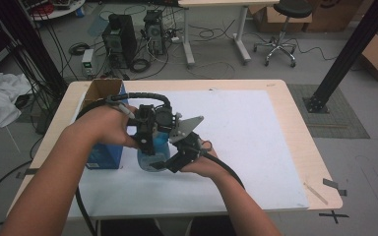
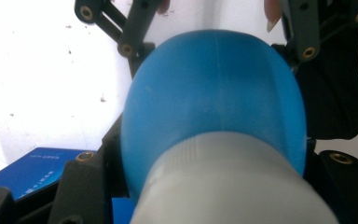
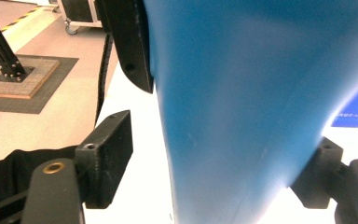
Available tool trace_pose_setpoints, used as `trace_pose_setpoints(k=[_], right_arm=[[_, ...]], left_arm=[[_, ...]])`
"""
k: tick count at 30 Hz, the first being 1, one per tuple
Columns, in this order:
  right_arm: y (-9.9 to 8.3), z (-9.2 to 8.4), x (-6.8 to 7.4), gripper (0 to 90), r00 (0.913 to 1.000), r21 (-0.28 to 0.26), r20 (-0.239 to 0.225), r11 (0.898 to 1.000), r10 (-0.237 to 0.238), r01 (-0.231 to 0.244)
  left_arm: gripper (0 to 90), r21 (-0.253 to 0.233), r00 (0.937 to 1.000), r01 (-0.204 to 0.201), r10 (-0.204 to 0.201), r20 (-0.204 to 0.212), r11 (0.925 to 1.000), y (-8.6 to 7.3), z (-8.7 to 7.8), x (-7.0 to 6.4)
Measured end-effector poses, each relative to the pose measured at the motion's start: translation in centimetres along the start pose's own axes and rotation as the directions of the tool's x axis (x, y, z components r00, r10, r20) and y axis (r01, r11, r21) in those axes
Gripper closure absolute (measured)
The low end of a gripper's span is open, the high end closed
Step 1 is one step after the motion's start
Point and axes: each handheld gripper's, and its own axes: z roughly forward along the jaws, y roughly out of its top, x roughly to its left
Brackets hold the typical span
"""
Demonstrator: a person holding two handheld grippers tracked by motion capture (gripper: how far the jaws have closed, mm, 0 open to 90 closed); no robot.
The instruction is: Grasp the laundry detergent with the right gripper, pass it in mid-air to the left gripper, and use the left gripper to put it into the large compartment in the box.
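- A white table (image 1: 256, 147) stands in a room with cables on the floor.
- The blue bottle (image 1: 152, 152) stands mid-table, contents hidden.
- The left gripper (image 1: 150, 129) squeezes its neck.
- The right gripper (image 1: 177, 160) sits loose around its base, left pad apart.
- A blue box (image 1: 103, 156) stands left, open.

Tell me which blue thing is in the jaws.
The bottle, grey-capped, clamped by the left gripper; the box stands beside it, outside the jaws.

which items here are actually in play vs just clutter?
In play: blue bottle with its grey cap, left gripper clamped on it, right gripper around its body.

Clutter: blue box, open cardboard box, stool, computer towers.
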Motion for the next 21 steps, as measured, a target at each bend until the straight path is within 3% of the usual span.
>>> trace_pose_setpoints(k=[2, 5, 10, 14, 19, 20, 21], right_arm=[[0.1, -0.3, 0.1, 20.8, 0.9997, 0.025, 0.002, 0.999, 0.024, -0.024], [0.2, -0.6, -0.1, 18.6, 1.0, 0.03, 0.003, 1.0, -0.002, 0.002], [0.7, -2.5, -0.5, 12.3, 0.9999, 0.072, 0.012, 0.997, 0.005, -0.005], [1.0, -3.5, -0.7, 9.1, 0.9998, 0.103, 0.02, 0.995, 0.0, -0.003], [1.9, -4.8, -1.2, 5.1, 0.9998, 0.167, 0.02, 0.986, -0.005, 0.001], [2.1, -5.1, -1.3, 3.1, 0.9997, 0.212, 0.019, 0.977, -0.012, 0.008], [2.1, -5.1, -1.3, 3.1, 0.9997, 0.212, 0.019, 0.977, -0.012, 0.008]], left_arm=[[39.4, -0.003, 0.9999, 0.011, -0.011, 0.004, 0.9999, -0.1, -0.2, 0.0], [39.4, -0.003, 0.9999, 0.014, -0.014, 0.009, 0.9999, -0.2, -0.4, 0.2], [39.3, 0.008, 0.9974, 0.069, -0.069, 0.021, 0.9976, -0.3, -1.2, 0.7], [39.2, 0.021, 0.9954, 0.091, -0.091, 0.03, 0.9957, -0.4, -1.7, 1.2], [39.1, 0.025, 0.992, 0.122, -0.123, 0.03, 0.9922, -0.5, -2.5, 1.8], [39.1, 0.029, 0.9893, 0.142, -0.143, 0.03, 0.9894, -0.6, -3.0, 2.1], [39.1, 0.029, 0.9893, 0.142, -0.143, 0.03, 0.9894, -0.6, -3.0, 2.1]])
